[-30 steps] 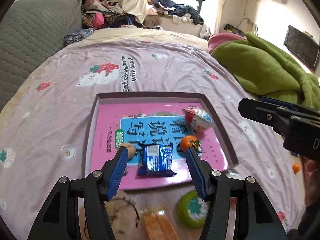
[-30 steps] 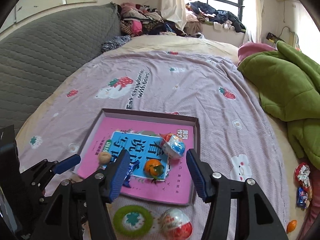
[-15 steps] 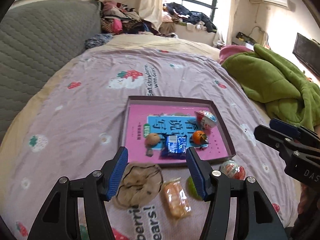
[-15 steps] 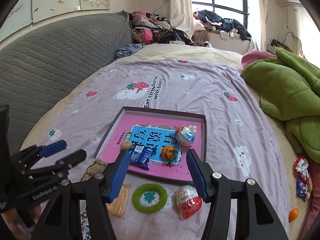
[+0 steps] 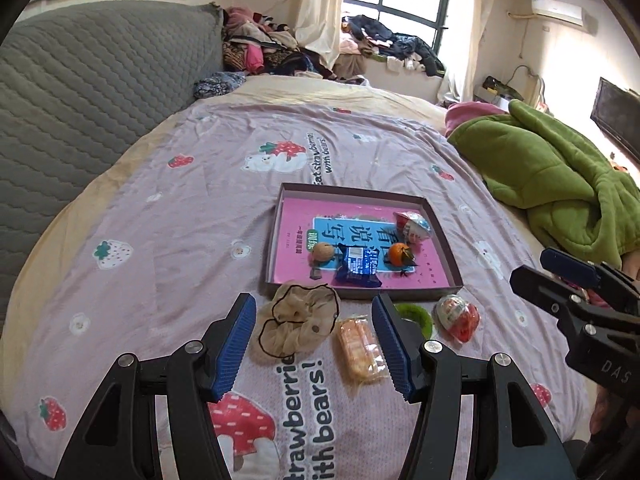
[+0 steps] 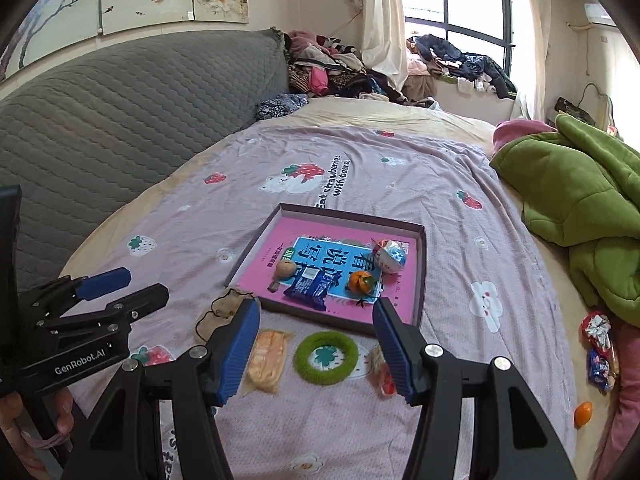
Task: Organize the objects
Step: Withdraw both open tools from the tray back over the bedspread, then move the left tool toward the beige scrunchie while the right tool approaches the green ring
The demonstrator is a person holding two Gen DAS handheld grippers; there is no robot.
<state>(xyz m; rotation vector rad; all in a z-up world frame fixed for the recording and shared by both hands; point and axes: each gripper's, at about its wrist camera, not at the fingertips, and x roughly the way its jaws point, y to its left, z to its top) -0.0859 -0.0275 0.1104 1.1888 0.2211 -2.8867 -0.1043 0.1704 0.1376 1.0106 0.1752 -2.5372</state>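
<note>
Both grippers, left gripper [image 5: 314, 340] and right gripper [image 6: 316, 346], hang part open and empty above the bed [image 5: 180, 216]. Inside the tray [image 5: 276, 240] lie a walnut [image 5: 322, 252], blue packet [image 5: 357, 265], orange [image 5: 399, 255] and toy egg [image 5: 414, 225]. Along its near edge lie a scrunchie [image 5: 298, 322], snack [image 5: 358, 346], green ring [image 6: 325, 356] and another egg [image 5: 458, 317].

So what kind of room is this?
Most likely a bedroom: a big bed under a strawberry-bear sheet, a grey padded headboard along one side, and clothes piled by the window.

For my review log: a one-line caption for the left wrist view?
Open left claw above scrunchie and snack pack in front of the tray.
</note>
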